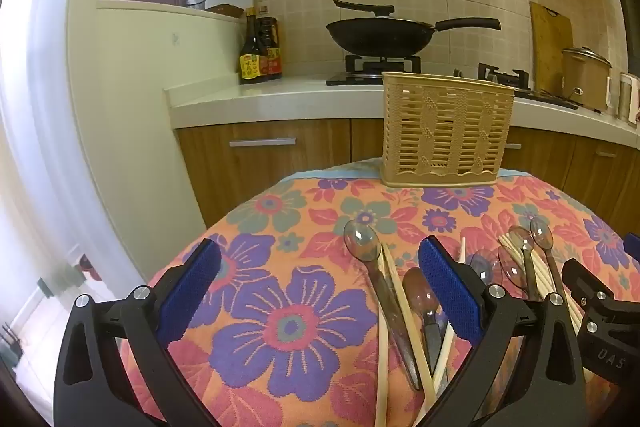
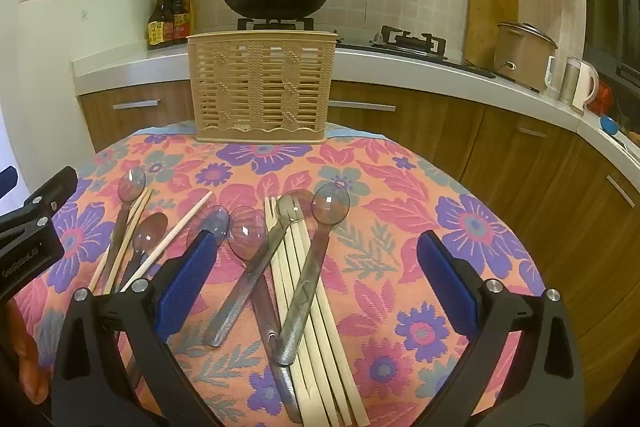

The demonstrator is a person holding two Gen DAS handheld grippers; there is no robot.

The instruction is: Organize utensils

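A beige slotted utensil basket (image 1: pixel 446 131) (image 2: pixel 262 87) stands upright at the far edge of the flowered table. Several clear plastic spoons (image 2: pixel 308 267) (image 1: pixel 380 291) and wooden chopsticks (image 2: pixel 320 339) (image 1: pixel 404 315) lie scattered on the cloth in front of it. My left gripper (image 1: pixel 320 291) is open and empty, low over the cloth at the left of the utensils. My right gripper (image 2: pixel 320 283) is open and empty, its jaws either side of the middle pile of spoons and chopsticks. The left gripper's body shows at the left edge of the right wrist view (image 2: pixel 32 227).
The flowered cloth (image 1: pixel 288 327) (image 2: pixel 420 227) covers a small round table. Behind it runs a kitchen counter (image 1: pixel 280 95) with a black wok (image 1: pixel 380 35) on the stove, sauce bottles (image 1: pixel 260 47), a cutting board and a rice cooker (image 2: pixel 524 55).
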